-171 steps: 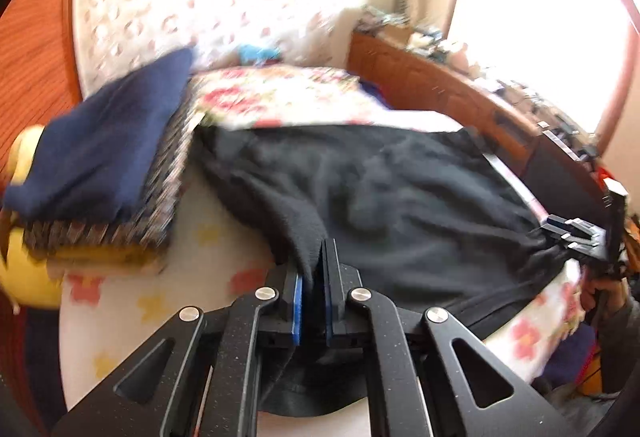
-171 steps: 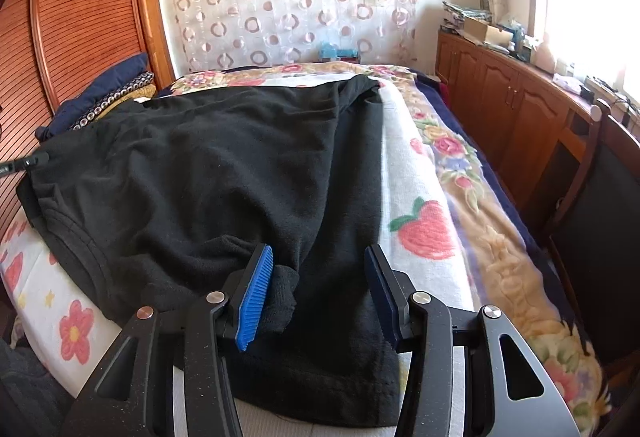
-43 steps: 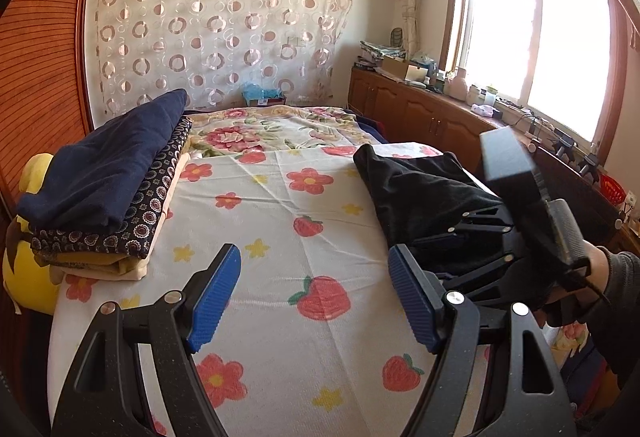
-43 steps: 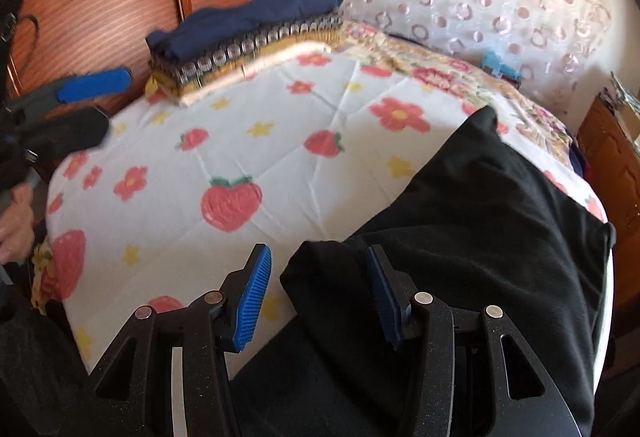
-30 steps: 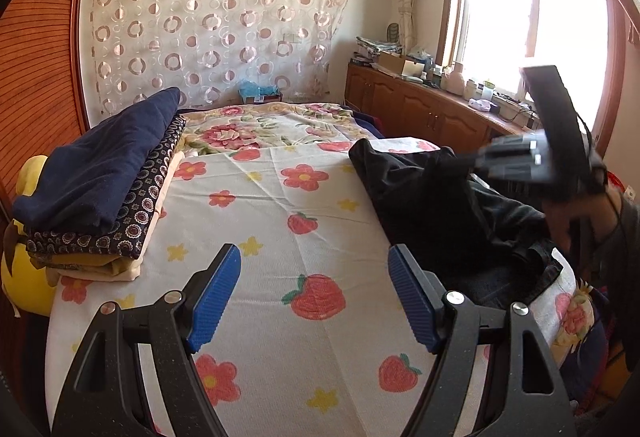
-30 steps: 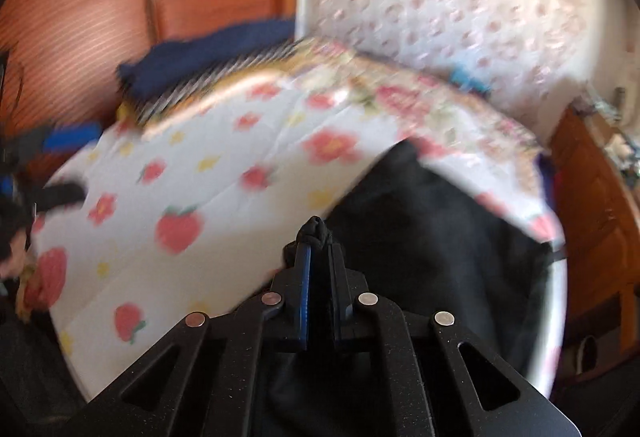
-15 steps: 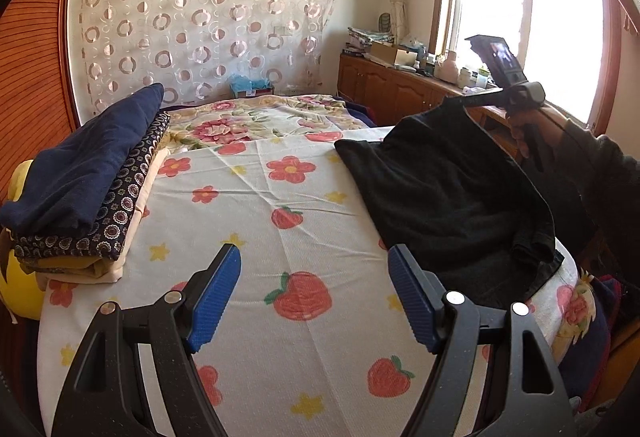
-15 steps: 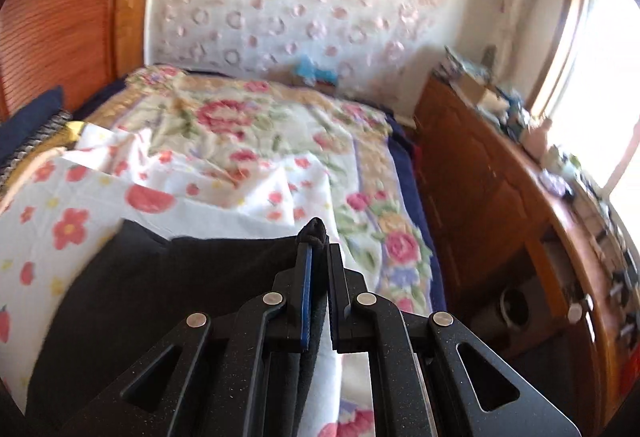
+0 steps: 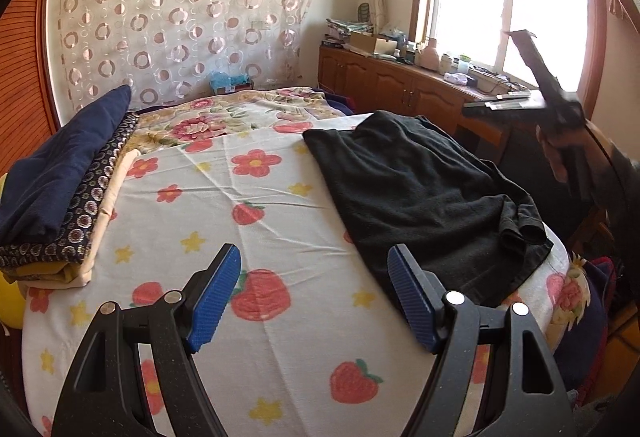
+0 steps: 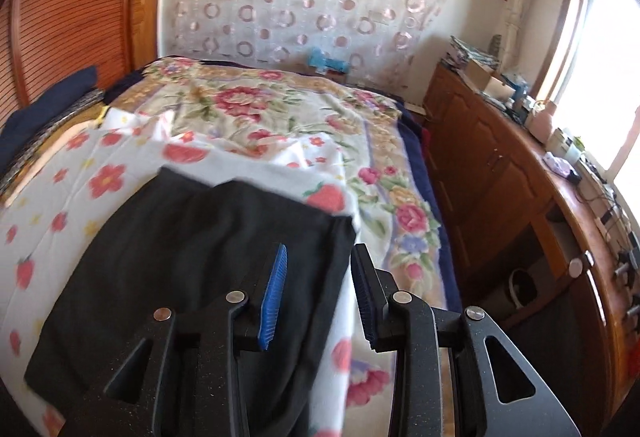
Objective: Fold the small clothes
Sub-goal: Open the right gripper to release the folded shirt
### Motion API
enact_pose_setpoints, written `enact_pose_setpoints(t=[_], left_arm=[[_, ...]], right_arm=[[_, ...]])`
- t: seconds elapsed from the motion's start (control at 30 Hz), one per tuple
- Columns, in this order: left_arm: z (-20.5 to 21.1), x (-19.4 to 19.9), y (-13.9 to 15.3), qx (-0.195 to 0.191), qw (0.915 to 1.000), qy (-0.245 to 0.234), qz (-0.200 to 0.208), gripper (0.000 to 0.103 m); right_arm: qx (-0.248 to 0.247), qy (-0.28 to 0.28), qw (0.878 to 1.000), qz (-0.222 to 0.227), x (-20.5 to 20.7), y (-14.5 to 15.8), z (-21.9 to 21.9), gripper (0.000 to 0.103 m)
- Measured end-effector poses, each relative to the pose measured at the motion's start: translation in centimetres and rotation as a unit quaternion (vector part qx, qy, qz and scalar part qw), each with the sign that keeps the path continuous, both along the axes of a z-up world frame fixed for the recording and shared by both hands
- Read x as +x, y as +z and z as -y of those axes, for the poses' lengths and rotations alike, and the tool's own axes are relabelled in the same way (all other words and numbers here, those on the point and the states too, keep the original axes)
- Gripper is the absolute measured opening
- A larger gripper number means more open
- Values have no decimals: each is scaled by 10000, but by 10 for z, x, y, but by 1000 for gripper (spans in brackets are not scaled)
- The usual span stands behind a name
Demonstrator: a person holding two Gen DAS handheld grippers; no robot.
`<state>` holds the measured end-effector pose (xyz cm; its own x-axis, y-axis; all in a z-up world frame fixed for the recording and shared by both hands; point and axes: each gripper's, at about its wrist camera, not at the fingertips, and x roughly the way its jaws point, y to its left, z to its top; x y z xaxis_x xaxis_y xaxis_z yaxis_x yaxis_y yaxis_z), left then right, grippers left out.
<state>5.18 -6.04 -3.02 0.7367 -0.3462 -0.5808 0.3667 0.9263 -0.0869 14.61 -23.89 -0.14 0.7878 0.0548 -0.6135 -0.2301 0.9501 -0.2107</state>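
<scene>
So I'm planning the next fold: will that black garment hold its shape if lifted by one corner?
Probably not. The black garment lies limp on the flowered sheet with rumpled, curling edges, so it would likely droop and unfold. It looks light, and may slide on the sheet when pushed.

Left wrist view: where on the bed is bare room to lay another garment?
The strawberry-print white sheet lies bare between the stack of folded dark clothes at its left edge and the black garment along its right side. The right edge is crowded: there the garment reaches the sheet's rim.
</scene>
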Motion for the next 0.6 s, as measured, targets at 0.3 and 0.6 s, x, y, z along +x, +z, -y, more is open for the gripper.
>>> enact_pose_setpoints(t=[0.3,0.6], left_arm=[[29,-1,-4,135,9995,-268,-67,77],[52,-3,-15,237,9984,-460,-209,77]], right_arm=[[518,336,9979,-215,-100,-48,9,45],[859,134,9962,-42,-144,-48,32,46]])
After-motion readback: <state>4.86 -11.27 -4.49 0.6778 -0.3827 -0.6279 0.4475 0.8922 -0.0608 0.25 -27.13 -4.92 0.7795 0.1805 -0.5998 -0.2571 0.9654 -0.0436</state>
